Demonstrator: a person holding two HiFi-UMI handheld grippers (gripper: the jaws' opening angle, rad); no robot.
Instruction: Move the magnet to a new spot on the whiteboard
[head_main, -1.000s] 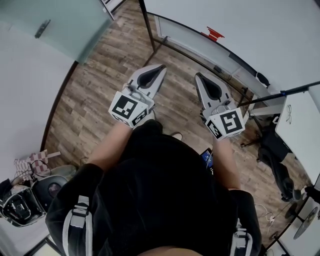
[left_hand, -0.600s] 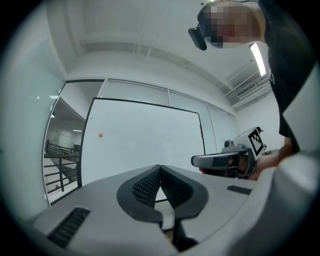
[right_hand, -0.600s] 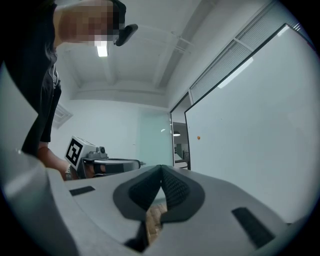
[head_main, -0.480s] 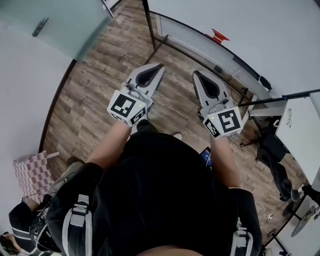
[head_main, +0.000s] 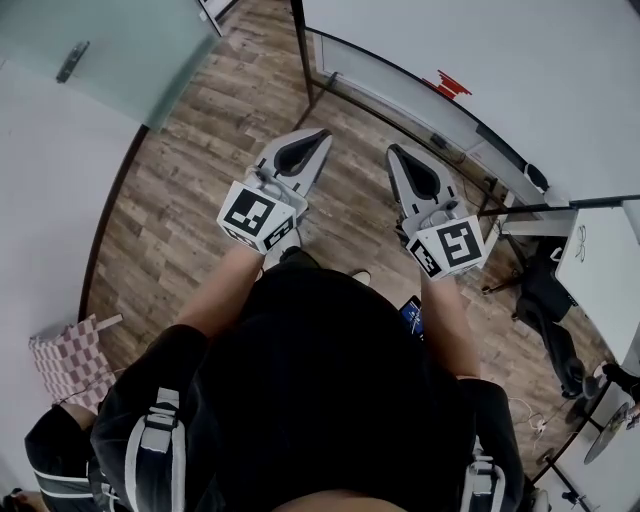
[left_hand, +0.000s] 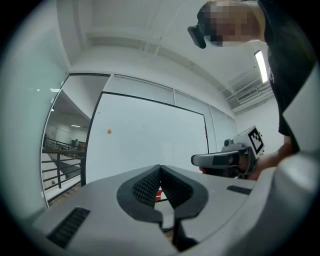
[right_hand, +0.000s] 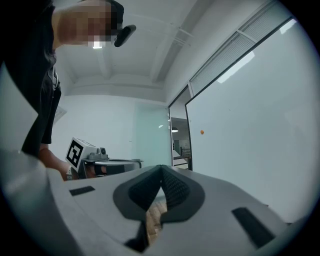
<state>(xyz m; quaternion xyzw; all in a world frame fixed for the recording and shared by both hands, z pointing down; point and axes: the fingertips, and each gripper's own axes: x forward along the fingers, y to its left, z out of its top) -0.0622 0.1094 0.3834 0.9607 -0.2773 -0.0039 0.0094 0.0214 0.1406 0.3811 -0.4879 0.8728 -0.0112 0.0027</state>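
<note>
Person has stepped closer to the large white whiteboard (left_hand: 150, 142); left tongs (head_main: 318, 137) and right tongs (head_main: 394, 152) both clamped together, empty (still just approach); small round orange magnet (left_hand: 109, 131) sits on the board's upper left, well ahead

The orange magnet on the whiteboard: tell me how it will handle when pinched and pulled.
The magnet is a small round dot, so probably light and rigid. It clings to the upright whiteboard, so it likely resists, then releases suddenly. Being rounded, it may slip.
</note>
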